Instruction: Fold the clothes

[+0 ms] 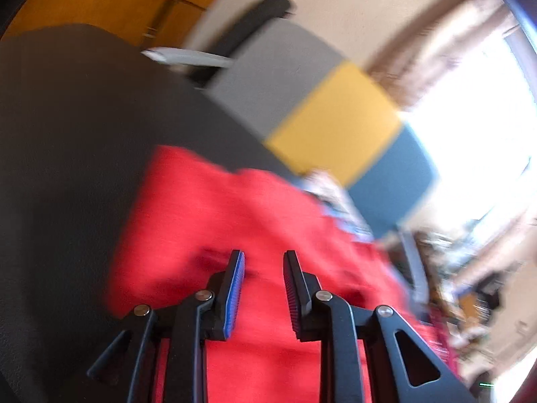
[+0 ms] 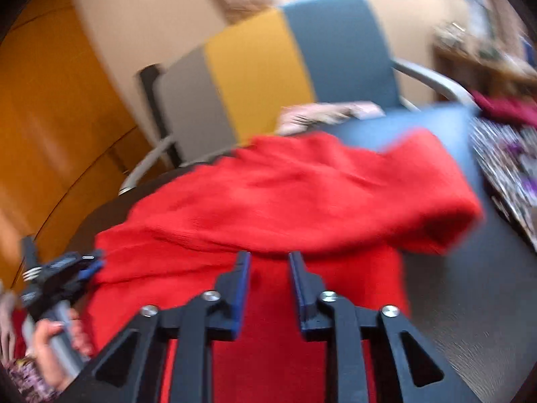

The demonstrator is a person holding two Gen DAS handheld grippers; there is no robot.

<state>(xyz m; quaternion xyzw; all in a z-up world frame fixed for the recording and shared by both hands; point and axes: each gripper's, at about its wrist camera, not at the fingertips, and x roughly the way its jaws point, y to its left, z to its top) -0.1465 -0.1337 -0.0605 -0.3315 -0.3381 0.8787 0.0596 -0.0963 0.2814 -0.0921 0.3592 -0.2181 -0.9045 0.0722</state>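
A red knit garment [image 1: 235, 221] lies on a dark table [image 1: 67, 168]. In the right wrist view the red garment [image 2: 285, 194] shows a folded-over layer, its edge running across just past my fingertips. My left gripper [image 1: 263, 257] is open and empty, hovering over the garment's middle. My right gripper [image 2: 270, 257] is open and empty over the garment's near part. The left gripper [image 2: 63, 272] also shows at the left edge of the right wrist view, held in a hand. Both views are motion-blurred.
A chair with grey, yellow and blue back panels [image 2: 268, 53] stands behind the table. Patterned cloth [image 2: 506, 161] and a dark red garment [image 2: 506, 107] lie at the table's right side. A pale cloth [image 2: 322, 114] lies beyond the red garment. An orange wooden wall [image 2: 50, 100] stands left.
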